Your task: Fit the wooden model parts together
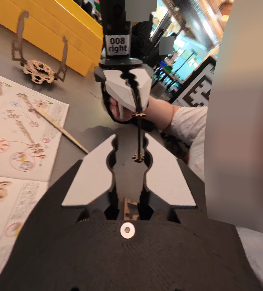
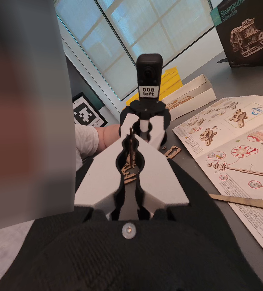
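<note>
My right gripper (image 2: 131,136) is shut on a thin wooden axle (image 2: 131,142), seen edge-on in its own view. In the left wrist view the right gripper (image 1: 137,100) points down at me. The axle (image 1: 139,135) hangs from it with one small gear (image 1: 138,114) just under its tips and another gear (image 1: 137,158) at the lower end. That lower end sits between the fingers of my left gripper (image 1: 130,137), which is open and touches nothing. The left gripper (image 2: 143,132) also shows open in the right wrist view. A flat wooden part (image 2: 130,171) lies on the table under the right gripper.
Instruction sheets (image 1: 17,133) (image 2: 230,149) cover the grey table, with a flat wooden stick (image 1: 61,129) (image 2: 245,203) on them. A wooden sub-assembly with two curved arms (image 1: 37,70) stands by a yellow box (image 1: 56,31). A white parts box (image 2: 190,97), a dark kit box (image 2: 250,31) and a small wooden frame (image 2: 172,152) lie nearby. Both grippers' tips are close together, under 4 cm apart.
</note>
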Action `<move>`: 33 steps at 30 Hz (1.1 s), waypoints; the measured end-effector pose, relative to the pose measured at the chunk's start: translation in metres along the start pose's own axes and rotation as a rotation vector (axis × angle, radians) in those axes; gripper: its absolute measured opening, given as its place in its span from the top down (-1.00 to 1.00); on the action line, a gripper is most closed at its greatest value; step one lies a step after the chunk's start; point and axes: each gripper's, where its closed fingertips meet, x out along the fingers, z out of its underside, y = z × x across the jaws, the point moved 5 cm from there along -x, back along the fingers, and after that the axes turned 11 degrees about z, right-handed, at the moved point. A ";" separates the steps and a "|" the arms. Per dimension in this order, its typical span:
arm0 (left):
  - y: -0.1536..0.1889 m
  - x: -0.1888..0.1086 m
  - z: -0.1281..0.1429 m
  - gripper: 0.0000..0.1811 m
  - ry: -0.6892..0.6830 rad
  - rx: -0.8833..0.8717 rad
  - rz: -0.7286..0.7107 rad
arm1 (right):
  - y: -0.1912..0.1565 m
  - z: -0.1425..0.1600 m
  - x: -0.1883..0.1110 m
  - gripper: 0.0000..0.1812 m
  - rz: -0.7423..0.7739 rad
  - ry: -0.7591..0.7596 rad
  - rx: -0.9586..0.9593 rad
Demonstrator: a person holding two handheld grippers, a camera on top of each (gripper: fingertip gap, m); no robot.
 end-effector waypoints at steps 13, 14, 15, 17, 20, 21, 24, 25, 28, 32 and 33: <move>0.003 -0.011 0.000 0.72 -0.164 0.306 -0.118 | 0.001 0.018 0.011 0.99 0.144 -0.105 -0.324; 0.003 -0.009 0.002 0.75 -0.178 0.327 -0.130 | 0.000 0.019 0.011 0.99 0.139 -0.104 -0.336; 0.004 -0.008 0.002 0.78 -0.186 0.354 -0.139 | 0.000 0.019 0.011 0.99 0.135 -0.106 -0.345; 0.005 -0.007 0.003 0.86 -0.206 0.399 -0.159 | 0.001 0.021 0.012 0.99 0.146 -0.121 -0.368; 0.004 -0.006 0.006 0.89 -0.240 0.431 -0.180 | 0.003 0.023 0.012 0.99 0.168 -0.140 -0.404; 0.003 -0.006 0.007 0.89 -0.245 0.428 -0.180 | 0.003 0.024 0.012 0.99 0.173 -0.148 -0.416; 0.001 -0.006 0.010 0.91 -0.261 0.428 -0.178 | 0.002 0.024 0.012 0.96 0.177 -0.148 -0.436; 0.001 -0.006 0.010 0.91 -0.264 0.432 -0.179 | 0.003 0.023 0.011 0.96 0.179 -0.145 -0.438; 0.002 -0.006 0.009 0.91 -0.261 0.445 -0.180 | 0.003 0.023 0.010 0.99 0.170 -0.153 -0.429; 0.001 -0.005 0.013 0.91 -0.290 0.458 -0.185 | 0.003 0.027 0.012 1.00 0.161 -0.178 -0.435; 0.001 -0.005 0.014 0.91 -0.301 0.461 -0.186 | 0.003 0.029 0.013 1.00 0.162 -0.187 -0.442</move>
